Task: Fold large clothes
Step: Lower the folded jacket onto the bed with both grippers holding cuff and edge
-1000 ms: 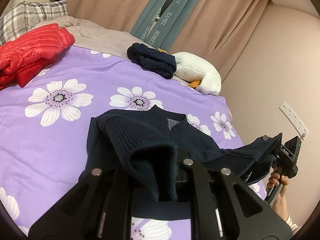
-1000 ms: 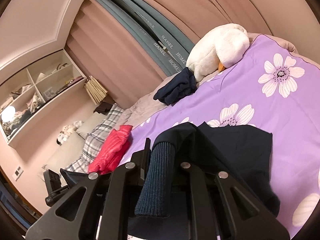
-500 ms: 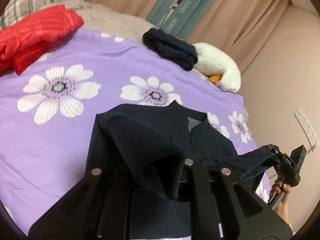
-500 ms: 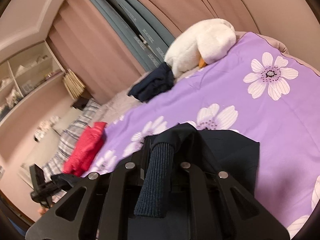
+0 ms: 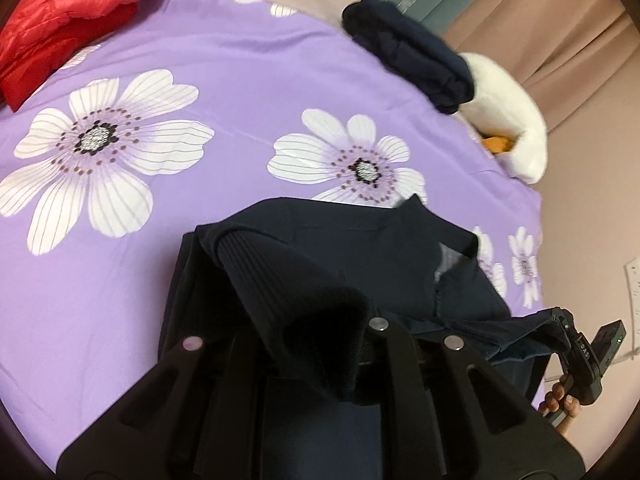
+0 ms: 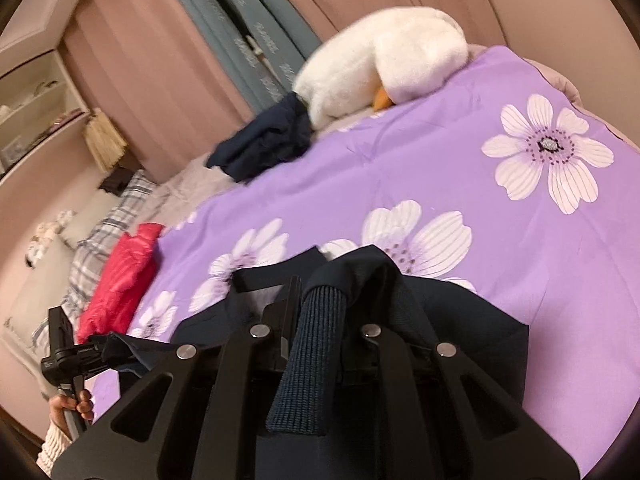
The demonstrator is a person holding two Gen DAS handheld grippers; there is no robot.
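As both hands carry the ribbed hem forward and down since a second ago, more of the navy garment point(image 5: 360, 264) settles on the bed point(image 5: 224, 80). The left gripper point(image 5: 320, 344) and right gripper point(image 6: 316, 344) each stay nearly closed, jaws pinching hem; the body spreads toward twelve o'clock.

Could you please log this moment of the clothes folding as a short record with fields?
surface: bed with purple floral cover
garment in work: navy jacket, body lying on the cover
left tongs: shut on a ribbed cuff
right tongs: shut on a ribbed cuff
other items: red puffer jacket, folded dark garment, white plush toy by the curtains
fold state: not yet finished
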